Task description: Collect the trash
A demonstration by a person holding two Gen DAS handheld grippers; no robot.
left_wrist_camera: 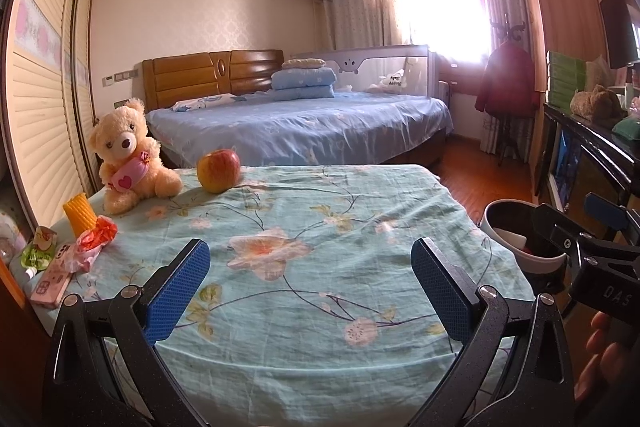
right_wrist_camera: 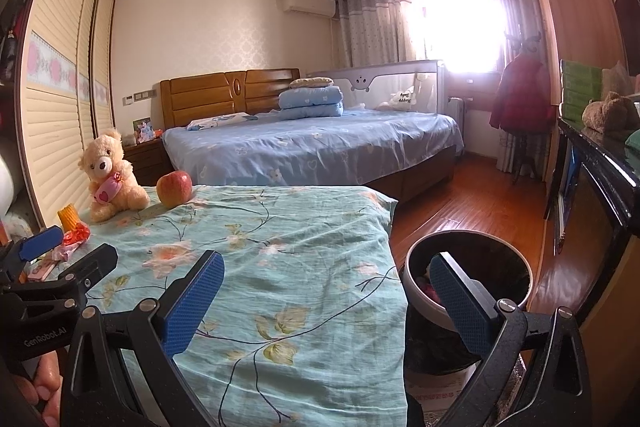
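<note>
Left wrist: my left gripper [left_wrist_camera: 310, 291] gapes wide, empty, over the cloth [left_wrist_camera: 320, 227], wrapper [left_wrist_camera: 94, 241] at far left by the phone [left_wrist_camera: 52, 283], looks light, crinkly, so pinch its bunched middle; right wrist: my right gripper [right_wrist_camera: 326, 301] also wide, empty, bin [right_wrist_camera: 468, 267] just beside the cloth edge.

Teal floral cloth [left_wrist_camera: 320, 211] ahead of left gripper [left_wrist_camera: 310, 293]; red-yellow apple [left_wrist_camera: 218, 171], cream bear [left_wrist_camera: 128, 155], orange-red wrapper [left_wrist_camera: 96, 237] left-forward.
</note>
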